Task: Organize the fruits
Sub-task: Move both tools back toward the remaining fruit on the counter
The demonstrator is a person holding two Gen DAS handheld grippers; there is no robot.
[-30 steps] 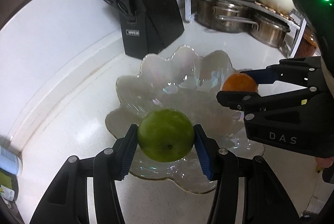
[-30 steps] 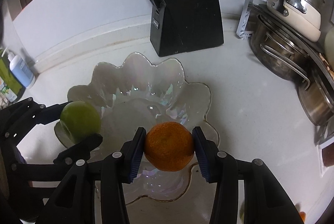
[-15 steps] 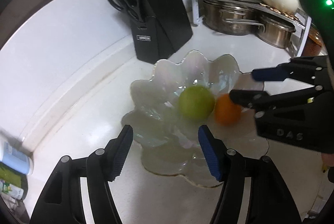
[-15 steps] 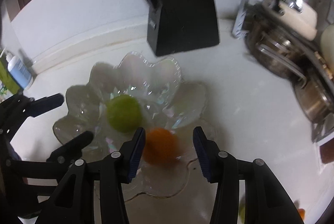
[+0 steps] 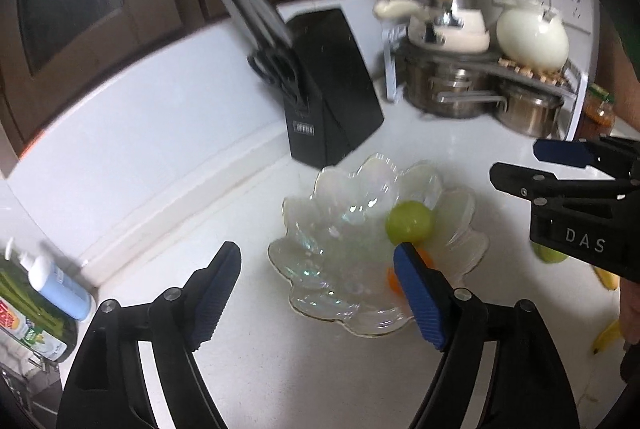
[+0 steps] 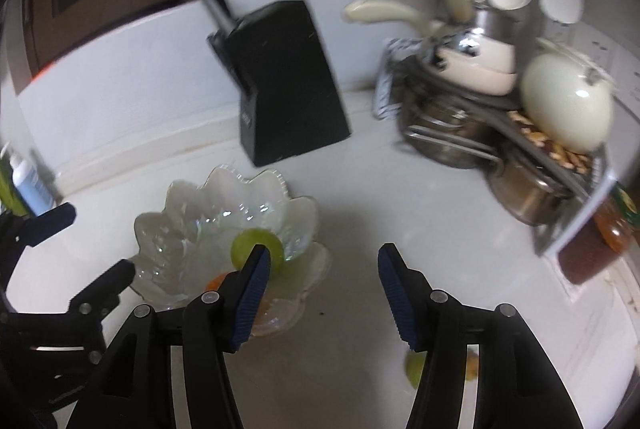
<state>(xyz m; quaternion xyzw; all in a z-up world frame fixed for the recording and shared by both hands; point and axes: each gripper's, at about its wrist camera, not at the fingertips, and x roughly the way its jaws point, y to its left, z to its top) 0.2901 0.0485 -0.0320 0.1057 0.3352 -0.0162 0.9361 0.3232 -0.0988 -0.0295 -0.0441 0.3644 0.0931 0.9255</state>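
You have a round green fruit [image 5: 409, 223] lying loose in the scalloped clear glass bowl [image 5: 320, 269], toward its right side, with the orange fruit [image 5: 391, 279] just beside it, mostly hidden in both views. Outside the bowl, another green fruit [image 5: 549, 255] and a yellow banana [image 5: 606, 333] lie on the white tabletop [image 5: 280, 369].

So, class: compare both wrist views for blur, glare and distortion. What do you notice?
Left wrist view: fisheye bends the white countertop; the black knife block is slightly smeared; glints on the scalloped glass bowl. Right wrist view: heavier motion blur, steel pots streaked, bowl softer, corners dark.
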